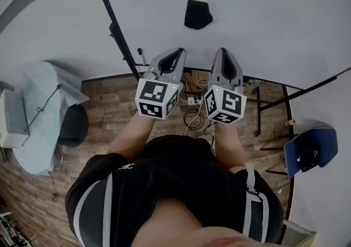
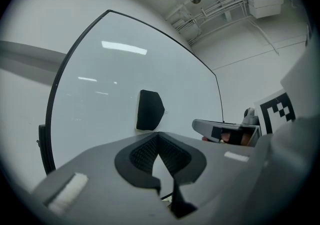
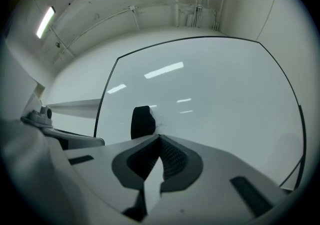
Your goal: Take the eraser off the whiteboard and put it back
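Note:
The black eraser (image 1: 197, 14) sticks to the whiteboard (image 1: 263, 21), ahead of and above both grippers. My left gripper (image 1: 173, 54) and right gripper (image 1: 225, 52) are held side by side, pointing at the board, short of it and below the eraser. In the left gripper view the eraser (image 2: 149, 110) shows just above the left gripper (image 2: 159, 134), whose jaws meet with nothing between them. The right gripper view puts the eraser (image 3: 141, 121) up and left of the right gripper (image 3: 160, 137), which is also shut and empty. Neither touches the eraser.
The whiteboard's black stand legs (image 1: 123, 43) and a tangle of cables (image 1: 193, 110) lie on the wooden floor below the grippers. A blue chair (image 1: 310, 150) stands at right. A grey table (image 1: 38, 114) and a dark stool (image 1: 74, 125) are at left.

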`<state>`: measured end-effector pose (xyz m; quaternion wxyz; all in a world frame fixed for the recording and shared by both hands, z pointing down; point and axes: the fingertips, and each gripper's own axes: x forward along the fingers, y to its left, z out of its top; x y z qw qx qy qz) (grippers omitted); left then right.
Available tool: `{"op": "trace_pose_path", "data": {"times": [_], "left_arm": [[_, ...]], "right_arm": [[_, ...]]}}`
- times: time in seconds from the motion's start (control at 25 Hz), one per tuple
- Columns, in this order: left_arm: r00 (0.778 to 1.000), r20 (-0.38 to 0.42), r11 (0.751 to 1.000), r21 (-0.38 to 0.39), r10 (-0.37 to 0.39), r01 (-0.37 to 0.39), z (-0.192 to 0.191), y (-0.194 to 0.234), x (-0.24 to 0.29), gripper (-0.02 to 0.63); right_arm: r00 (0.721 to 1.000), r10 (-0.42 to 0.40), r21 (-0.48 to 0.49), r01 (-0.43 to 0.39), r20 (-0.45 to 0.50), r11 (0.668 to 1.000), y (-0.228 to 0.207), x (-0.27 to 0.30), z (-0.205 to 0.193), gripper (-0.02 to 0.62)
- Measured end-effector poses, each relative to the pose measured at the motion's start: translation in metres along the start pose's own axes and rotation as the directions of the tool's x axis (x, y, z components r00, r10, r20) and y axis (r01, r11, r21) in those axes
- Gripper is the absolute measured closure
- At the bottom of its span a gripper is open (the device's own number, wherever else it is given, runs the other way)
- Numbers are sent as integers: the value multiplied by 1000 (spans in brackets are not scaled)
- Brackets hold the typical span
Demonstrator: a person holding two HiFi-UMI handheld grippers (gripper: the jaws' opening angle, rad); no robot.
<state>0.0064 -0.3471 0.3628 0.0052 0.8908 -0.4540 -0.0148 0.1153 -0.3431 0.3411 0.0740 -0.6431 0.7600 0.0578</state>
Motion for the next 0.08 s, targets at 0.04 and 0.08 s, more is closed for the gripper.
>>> {"op": "trace_pose_path", "data": {"times": [0.04, 0.08], "left_arm": [[1000, 0, 1000, -1, 0, 0, 0, 0, -1, 599], [1000, 0, 1000, -2, 1, -1, 0, 0, -1, 600]], "right_arm": [[1000, 2, 1, -2, 0, 1000, 1, 0, 0, 591], [1000, 4, 1, -4, 0, 1000, 2, -1, 0, 591]]}}
